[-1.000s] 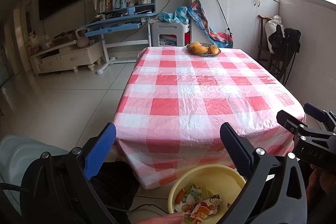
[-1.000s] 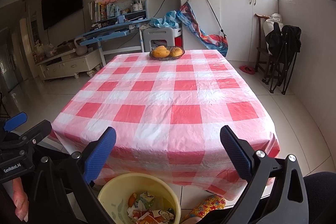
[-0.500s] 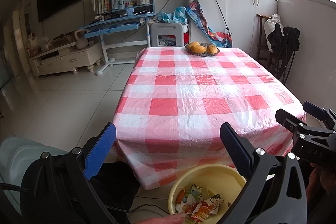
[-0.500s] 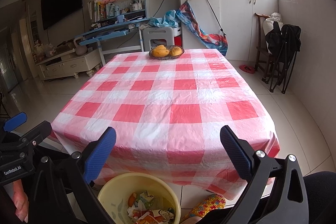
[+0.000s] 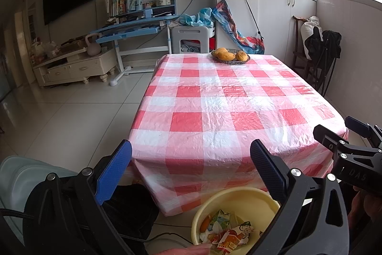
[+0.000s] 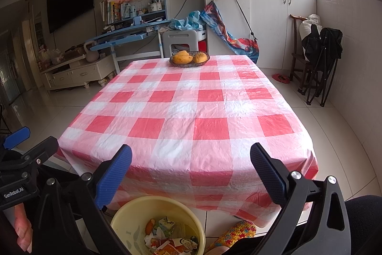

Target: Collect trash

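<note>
A yellow bucket [image 5: 241, 197] [image 6: 133, 212] stands on the floor below the table's near edge, holding crumpled wrappers and paper scraps [image 5: 226, 230] [image 6: 170, 234]. My left gripper [image 5: 191, 169] is open and empty, held above the bucket in front of the table. My right gripper [image 6: 191, 171] is open and empty too, above the bucket. Each gripper shows at the edge of the other's view: the right one [image 5: 353, 147] and the left one [image 6: 21, 152]. The red and white checked tablecloth [image 5: 226, 106] [image 6: 191, 111] bears no loose trash that I can see.
A dark bowl of orange fruit [image 5: 230, 55] [image 6: 189, 58] sits at the table's far end. A blue desk [image 5: 138, 28], a white TV cabinet [image 5: 74, 66], folded chairs [image 6: 320, 59] and white cupboards [image 6: 267, 16] ring the room. A pale chair [image 5: 21, 173] is at my left.
Both grippers stay open and nearly still above the bucket. The views have shifted only slightly.
</note>
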Demonstrator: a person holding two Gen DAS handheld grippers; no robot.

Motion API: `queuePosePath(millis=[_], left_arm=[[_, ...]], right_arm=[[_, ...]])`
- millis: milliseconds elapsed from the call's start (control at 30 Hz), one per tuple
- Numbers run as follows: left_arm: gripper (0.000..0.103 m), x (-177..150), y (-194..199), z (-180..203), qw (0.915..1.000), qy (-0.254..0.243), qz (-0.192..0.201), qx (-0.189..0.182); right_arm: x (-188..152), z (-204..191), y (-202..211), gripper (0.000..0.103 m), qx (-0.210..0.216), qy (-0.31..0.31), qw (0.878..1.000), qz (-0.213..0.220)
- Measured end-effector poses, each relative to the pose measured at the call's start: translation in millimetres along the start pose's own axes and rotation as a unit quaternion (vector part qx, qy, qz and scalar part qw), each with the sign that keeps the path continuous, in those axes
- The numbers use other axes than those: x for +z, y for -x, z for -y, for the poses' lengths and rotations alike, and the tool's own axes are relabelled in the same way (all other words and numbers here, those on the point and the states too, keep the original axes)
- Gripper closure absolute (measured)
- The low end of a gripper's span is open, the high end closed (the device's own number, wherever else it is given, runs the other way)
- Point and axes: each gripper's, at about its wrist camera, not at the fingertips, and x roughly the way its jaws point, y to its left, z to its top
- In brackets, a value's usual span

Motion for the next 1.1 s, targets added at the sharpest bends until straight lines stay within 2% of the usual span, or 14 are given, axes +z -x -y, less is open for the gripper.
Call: queuePosePath(millis=[1100], left_arm=[[0.007,-0.5,-0.4,-1.1,1.0000,0.000,0.000,0.002]], right_arm=[[-0.7,-0.4,-0.8,0.008,0.000,0.002,1.000,-0.001]])
